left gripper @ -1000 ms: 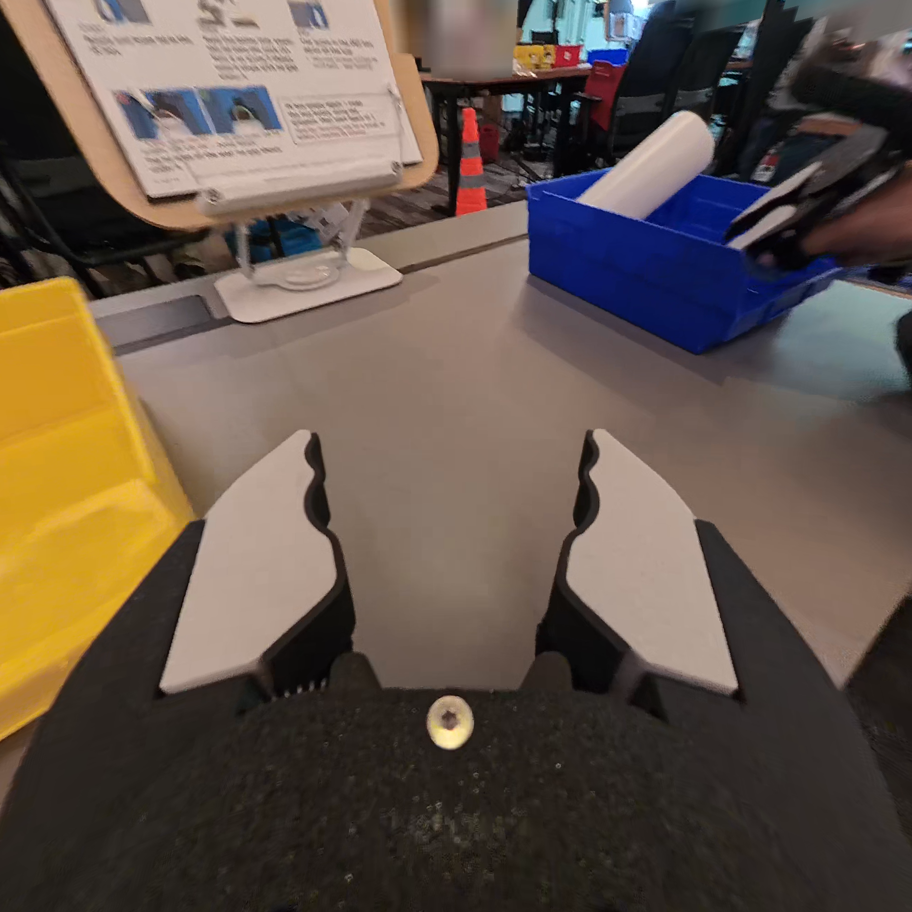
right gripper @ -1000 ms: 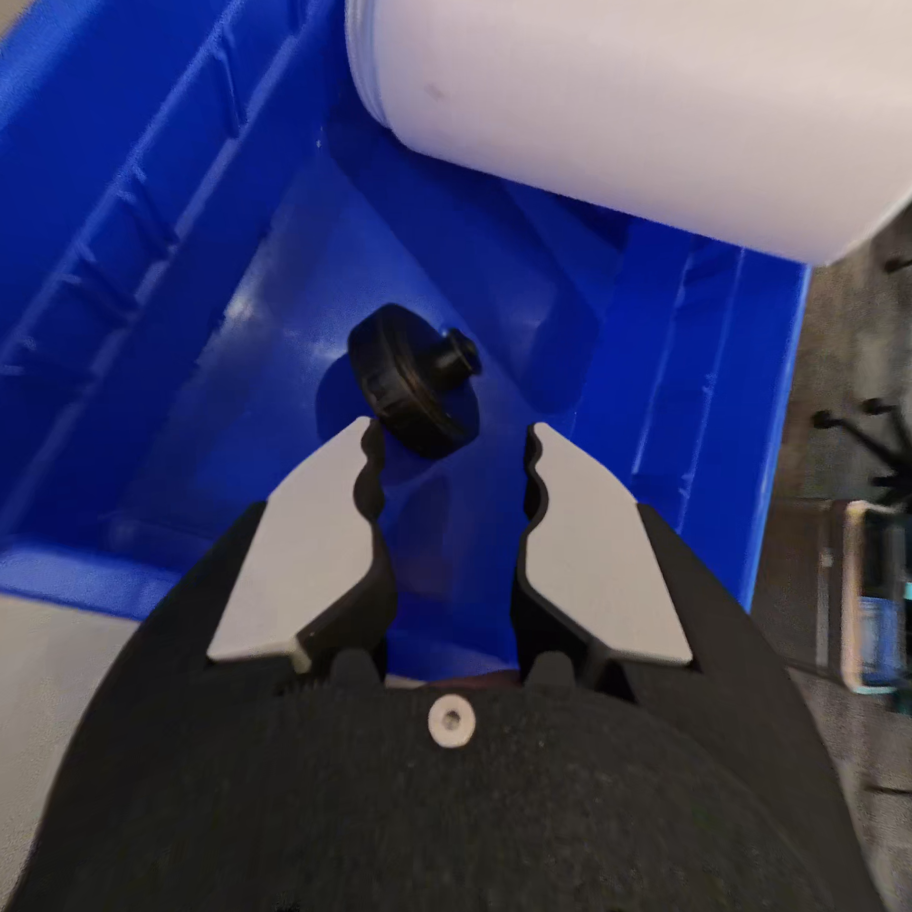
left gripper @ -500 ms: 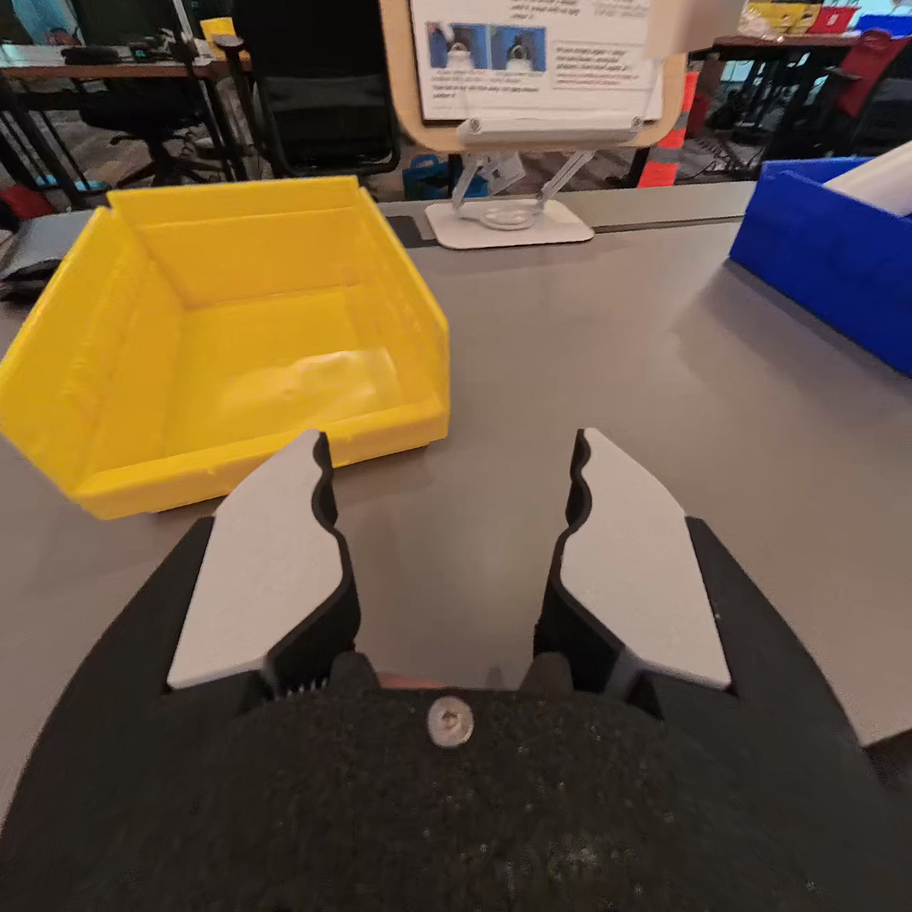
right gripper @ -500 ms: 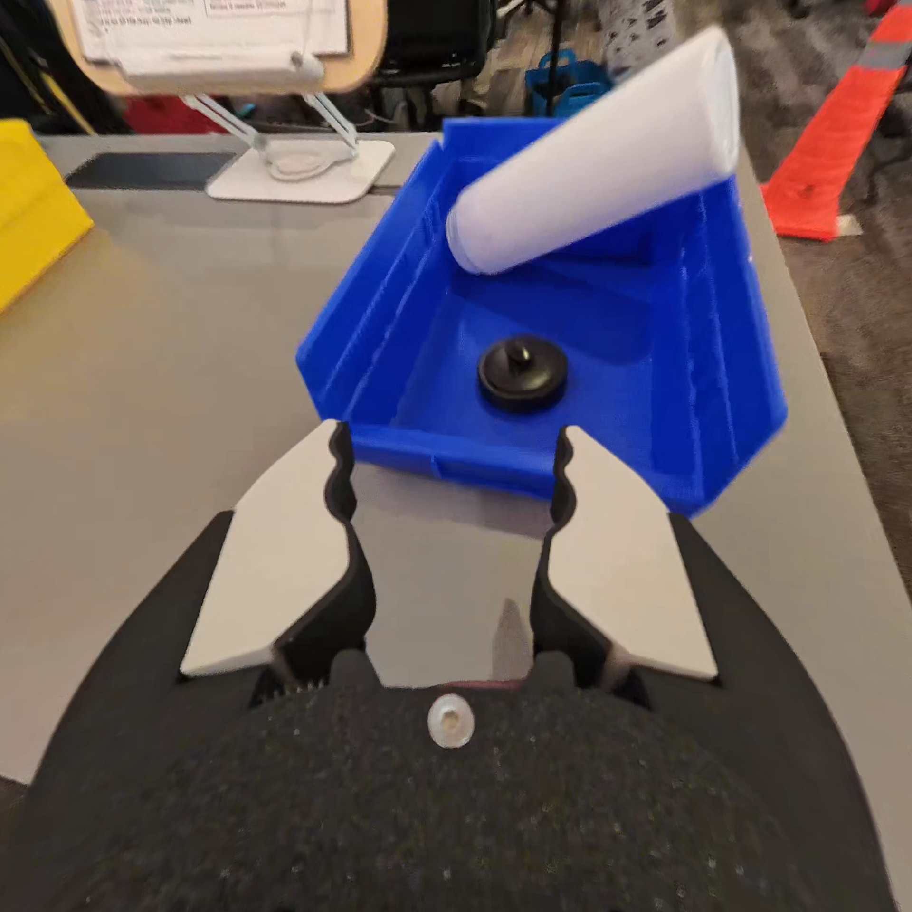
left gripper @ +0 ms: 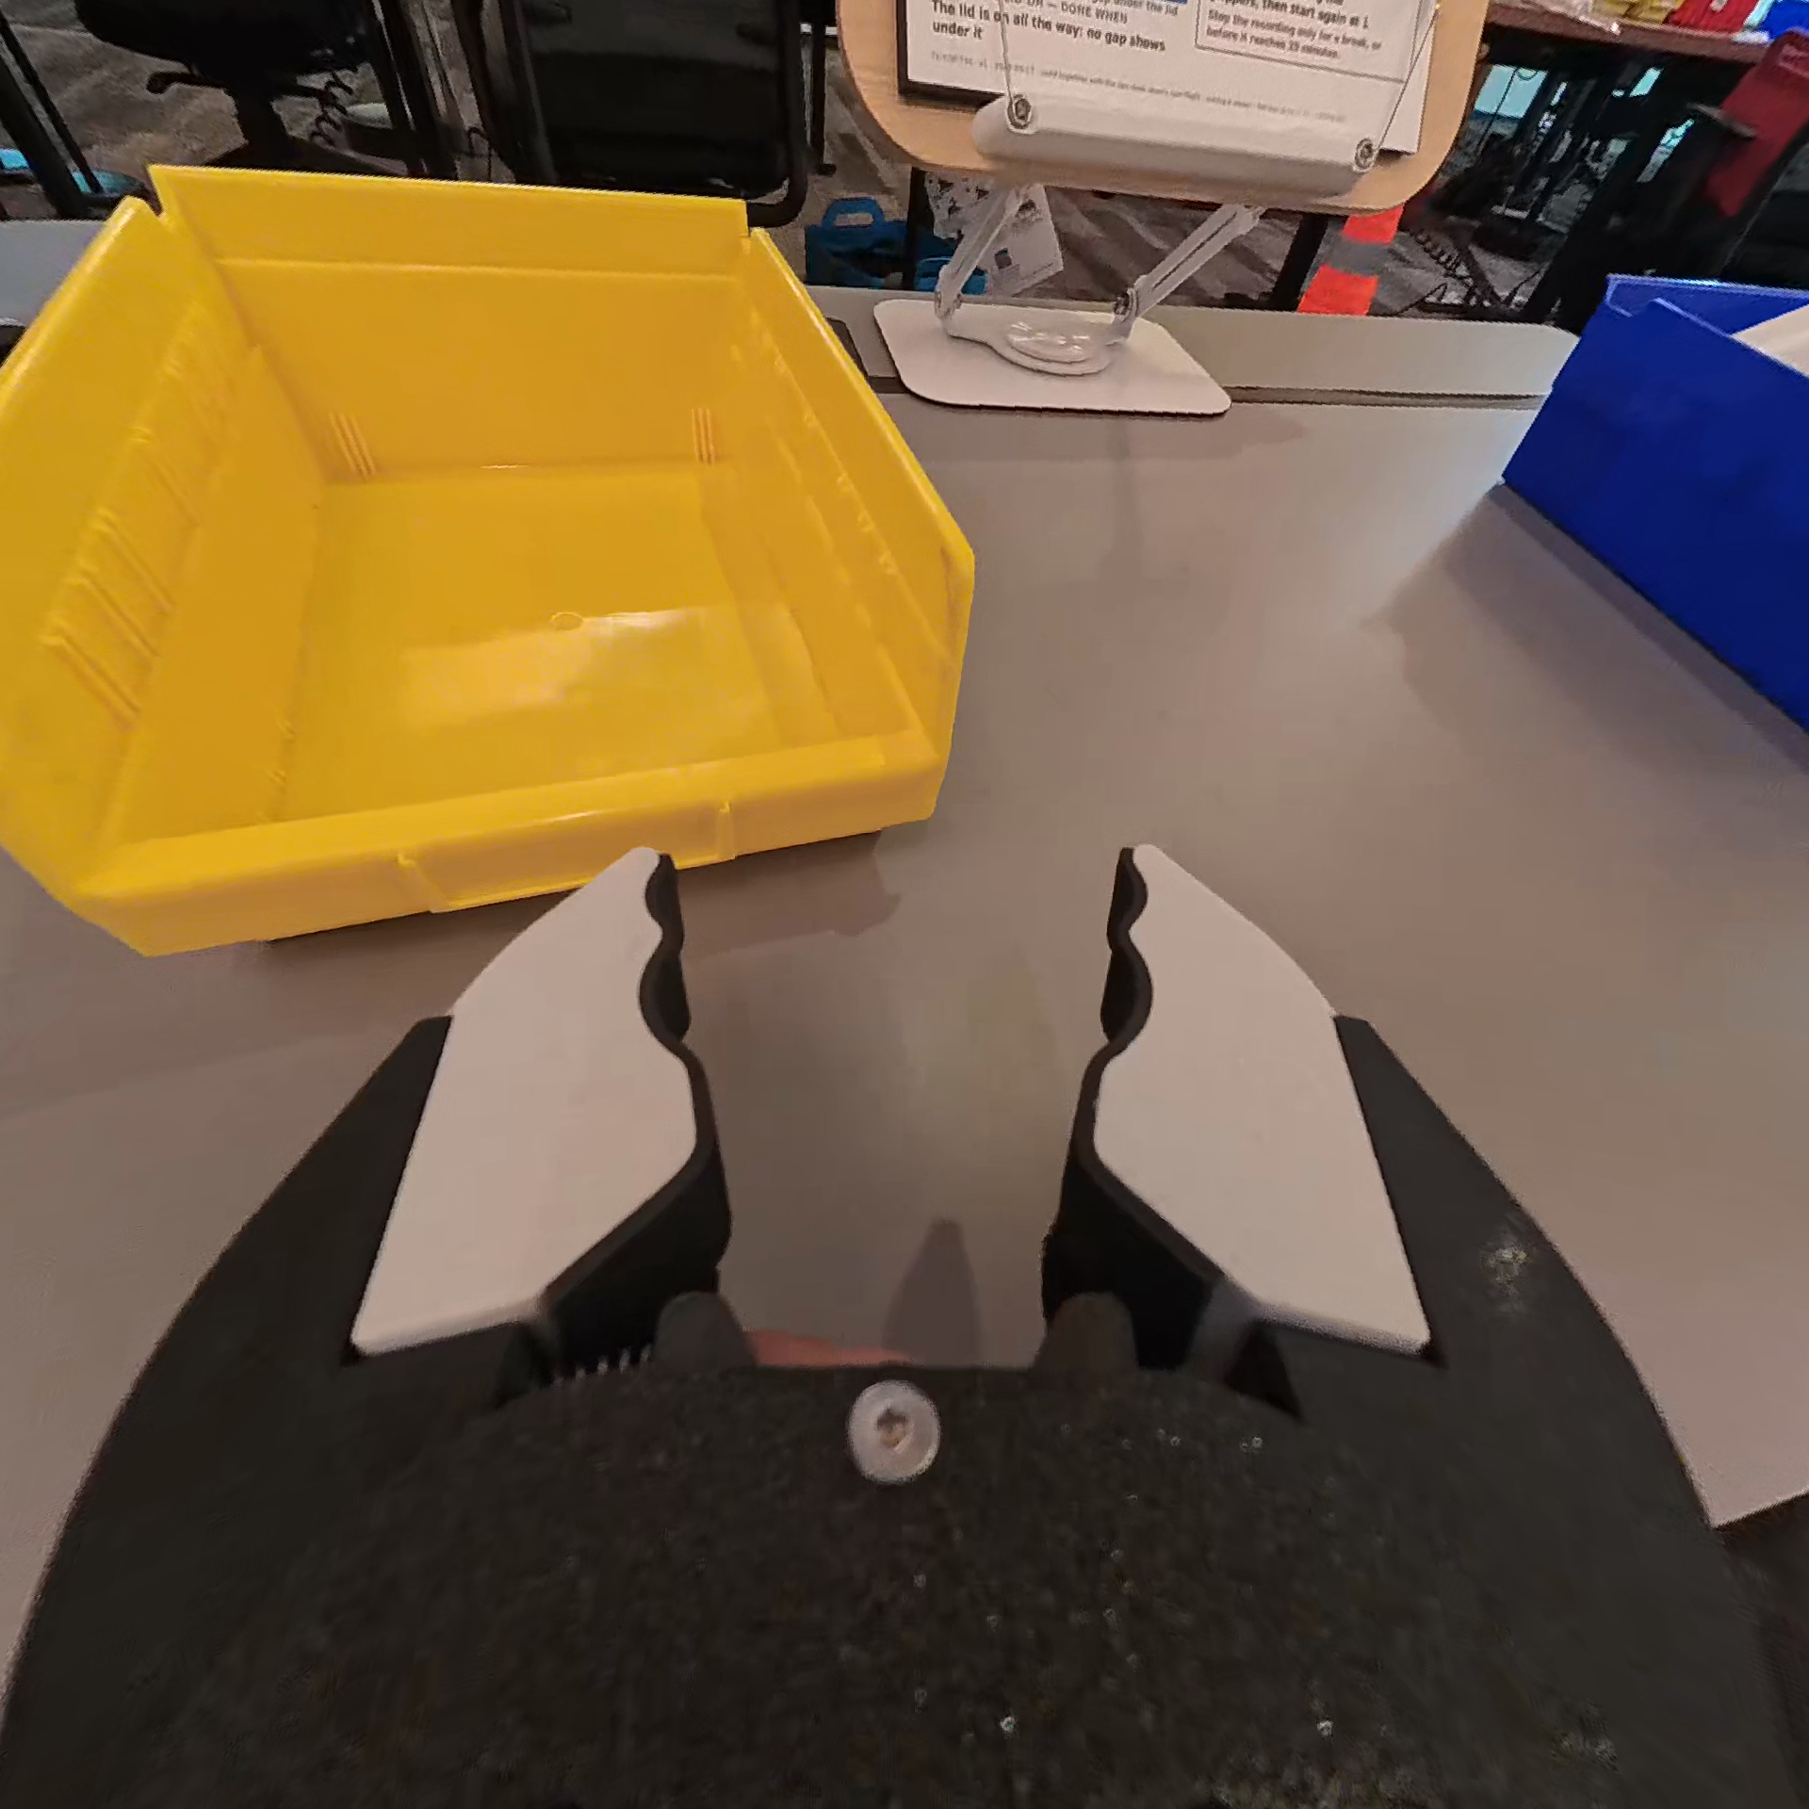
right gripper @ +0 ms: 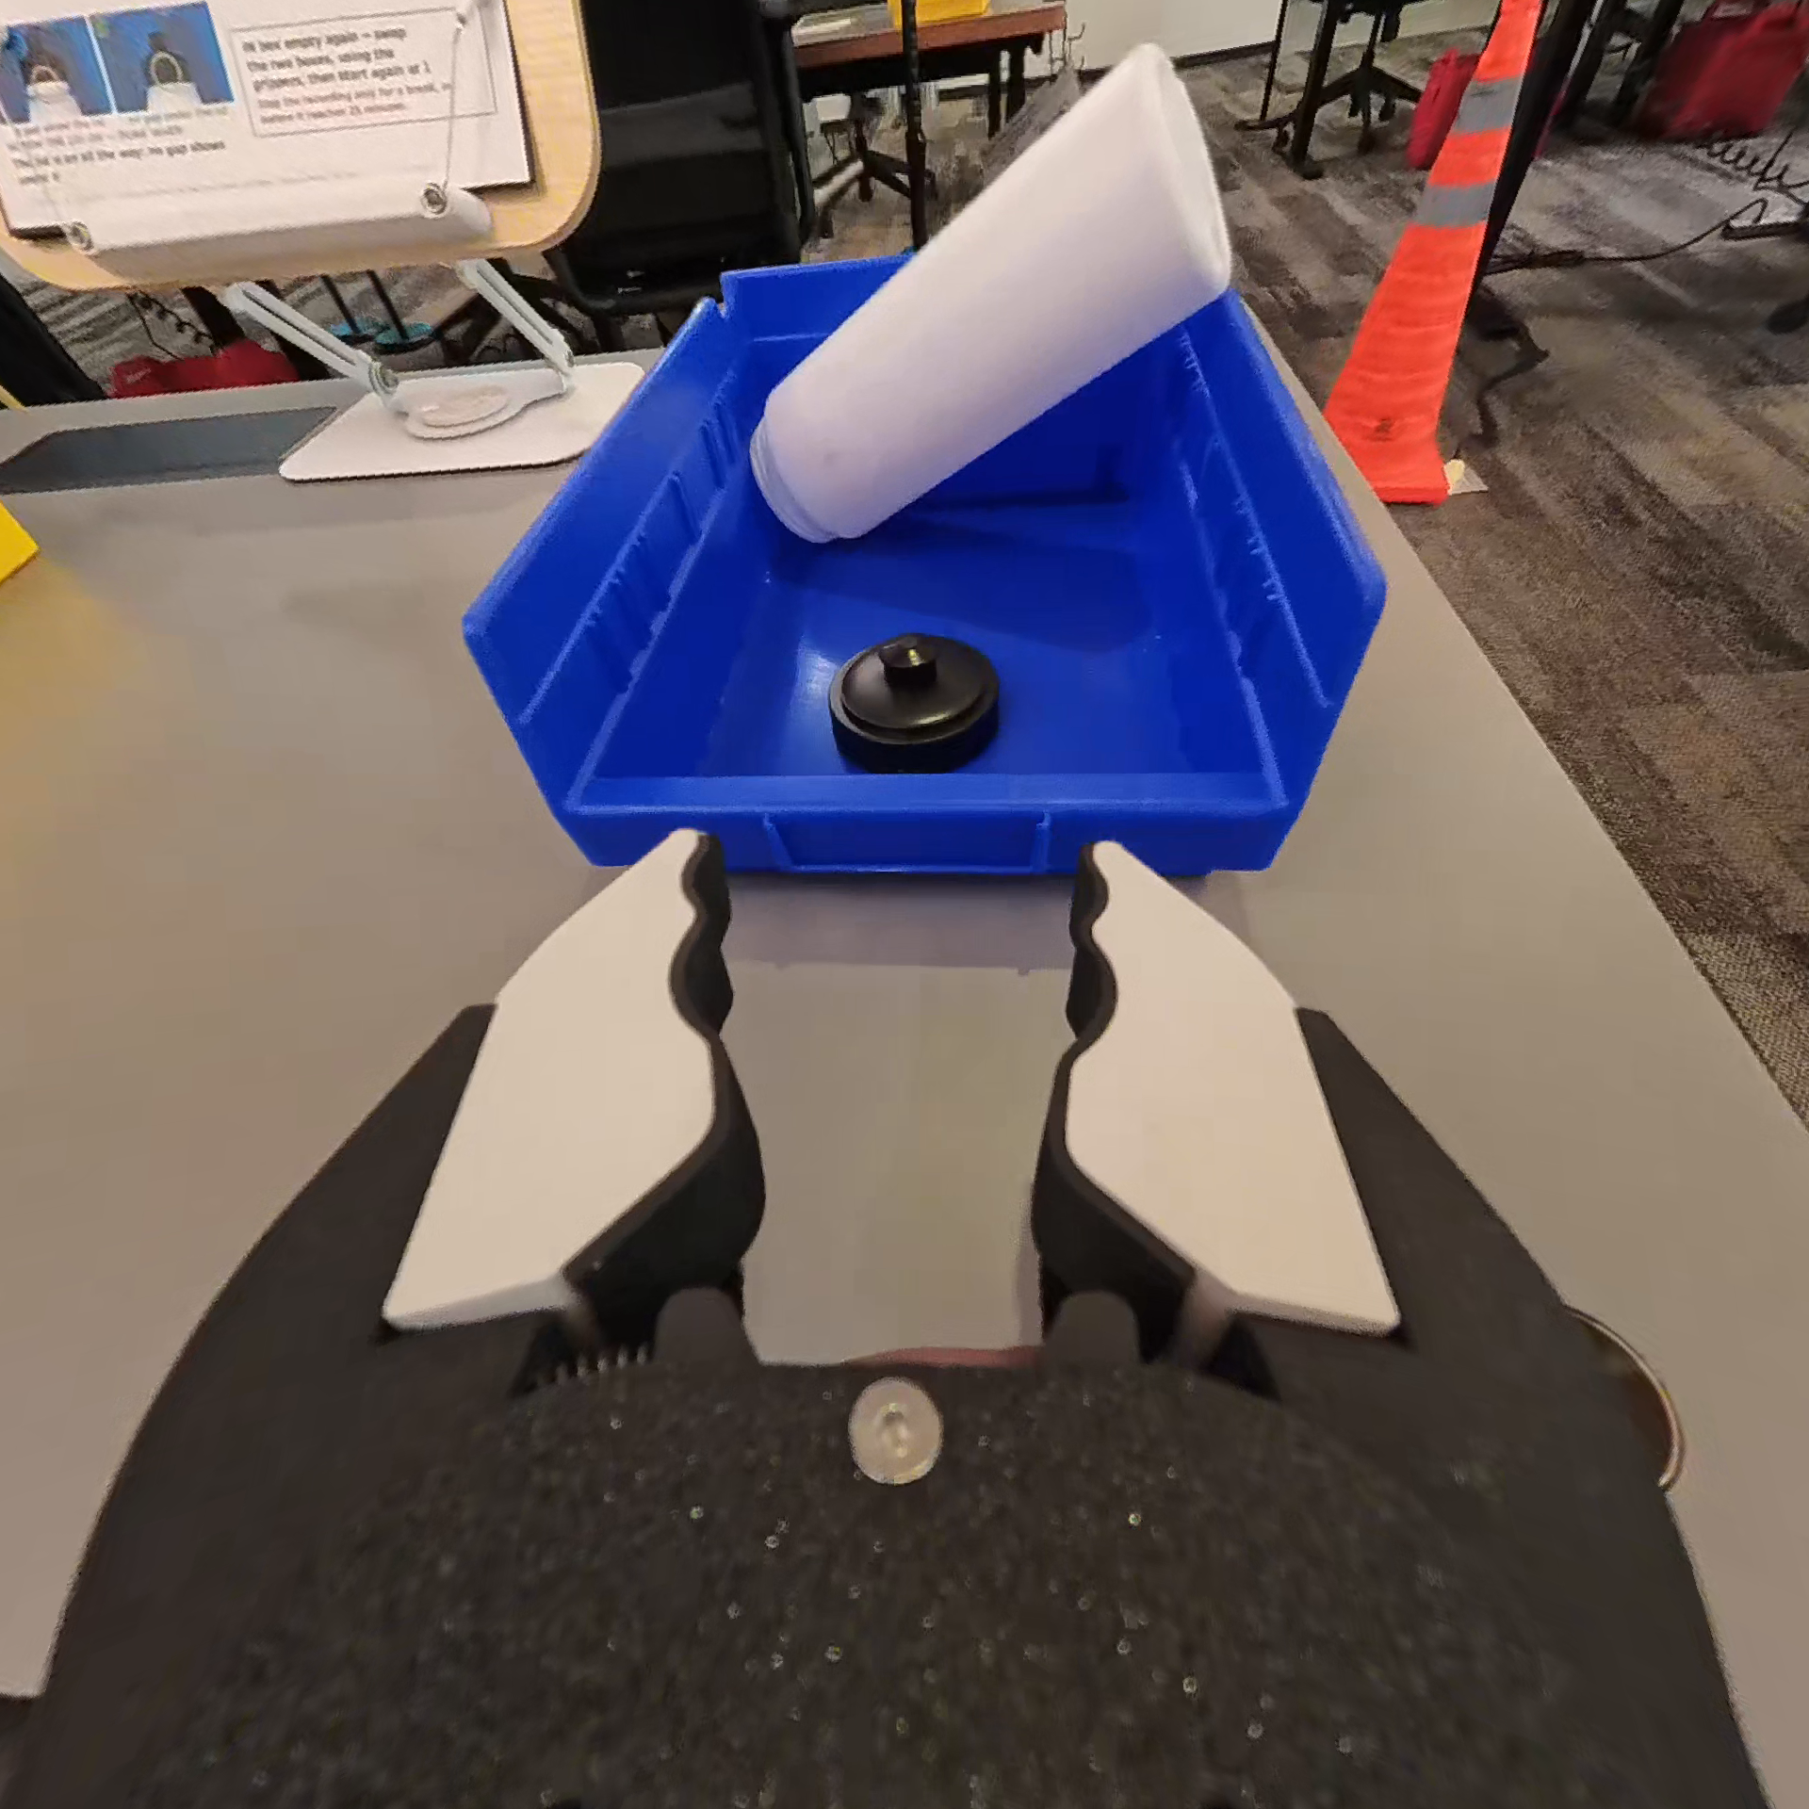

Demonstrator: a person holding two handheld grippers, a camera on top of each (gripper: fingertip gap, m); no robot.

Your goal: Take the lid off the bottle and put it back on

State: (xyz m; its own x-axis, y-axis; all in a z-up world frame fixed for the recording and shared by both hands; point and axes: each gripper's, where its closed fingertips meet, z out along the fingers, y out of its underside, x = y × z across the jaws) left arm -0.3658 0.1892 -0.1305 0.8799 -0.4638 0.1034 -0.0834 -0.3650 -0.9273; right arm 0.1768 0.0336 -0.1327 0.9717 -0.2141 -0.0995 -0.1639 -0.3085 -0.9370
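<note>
A white bottle (right gripper: 989,303) without its lid lies tilted in the blue bin (right gripper: 1321,626), its open neck down inside and its base resting on the back rim. The black lid (right gripper: 915,700) with a small knob sits on the bin floor near the front wall. My right gripper (right gripper: 891,861) is open and empty, just in front of the bin's front wall. My left gripper (left gripper: 891,866) is open and empty above the grey table, right of the yellow bin's front corner. A corner of the blue bin (left gripper: 1684,470) shows at the right in the left wrist view.
An empty yellow bin (left gripper: 852,773) stands at the left. An instruction sheet on a wooden stand (left gripper: 1057,343) is at the table's back (right gripper: 431,411). The grey table (left gripper: 1224,685) lies between the bins. An orange cone (right gripper: 1439,264) stands on the floor right of the table edge.
My right gripper has pulled back out of the blue bin, open, to just in front of it. The left wrist view has swung left from the blue bin toward the yellow bin.
</note>
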